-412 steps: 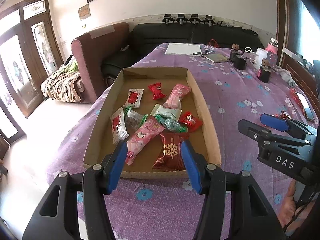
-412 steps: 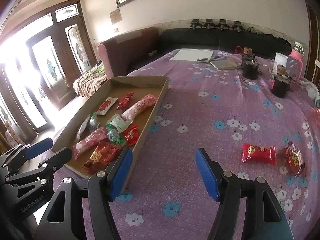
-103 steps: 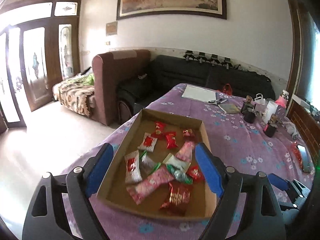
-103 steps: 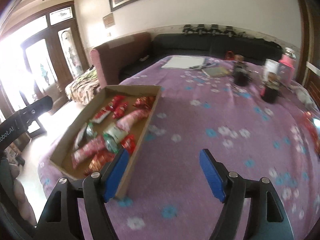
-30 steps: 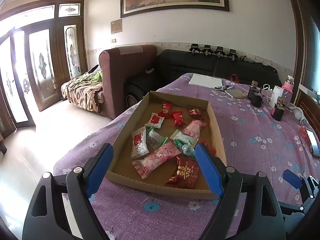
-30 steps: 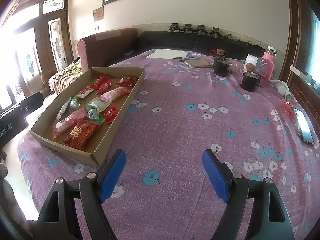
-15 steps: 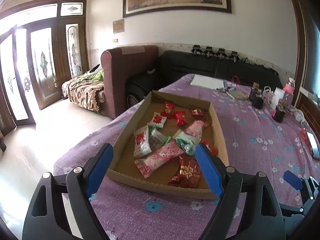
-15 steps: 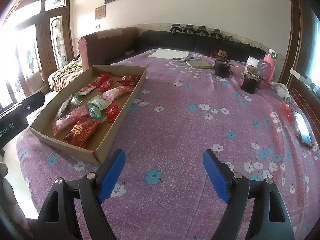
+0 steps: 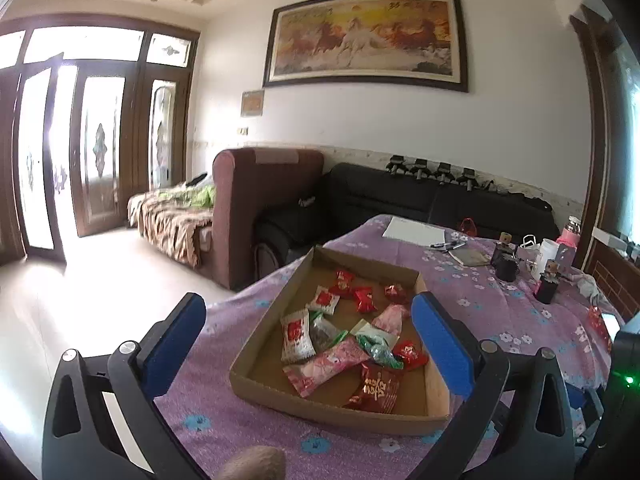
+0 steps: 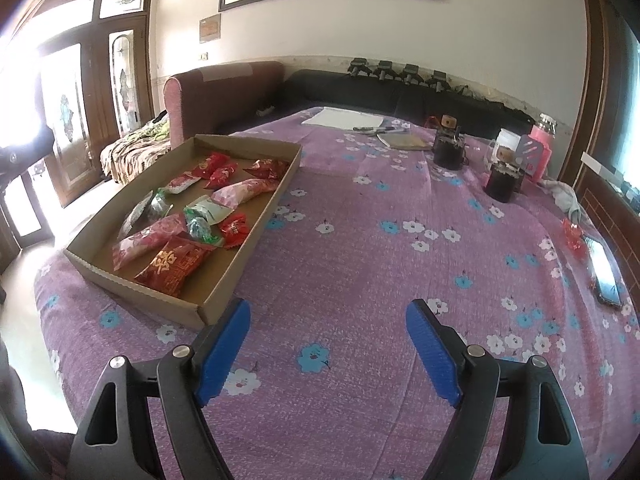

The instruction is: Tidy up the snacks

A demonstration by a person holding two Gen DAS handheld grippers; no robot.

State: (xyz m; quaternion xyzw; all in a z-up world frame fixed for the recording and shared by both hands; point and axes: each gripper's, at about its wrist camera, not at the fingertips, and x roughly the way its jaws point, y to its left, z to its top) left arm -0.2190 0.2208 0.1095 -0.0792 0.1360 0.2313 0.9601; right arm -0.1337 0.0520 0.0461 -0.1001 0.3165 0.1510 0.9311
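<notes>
A shallow cardboard tray (image 9: 256, 336) lies on the purple flowered tablecloth and holds several wrapped snacks, red, pink, green and white. The tray also shows in the right wrist view (image 10: 236, 268), at the left. A large red packet (image 10: 174, 266) lies at its near end. My left gripper (image 9: 308, 344) is open and empty, held back from and above the tray's near end. My right gripper (image 10: 328, 344) is open and empty, low over bare cloth to the right of the tray. One red wrapper (image 10: 572, 234) lies near the table's right edge.
A phone (image 10: 606, 274) lies at the right edge. Dark jars (image 10: 448, 148), a pink bottle (image 10: 542, 144), a notebook (image 10: 404, 142) and white paper (image 10: 344, 118) stand at the far end. A brown armchair (image 9: 260, 204) and black sofa (image 9: 400, 200) lie beyond the table.
Both grippers have pulled back and tilted up a little, so the tray looks smaller and lower. Both stay open and empty. Earlier loose red snacks on the cloth now lie in the tray.
</notes>
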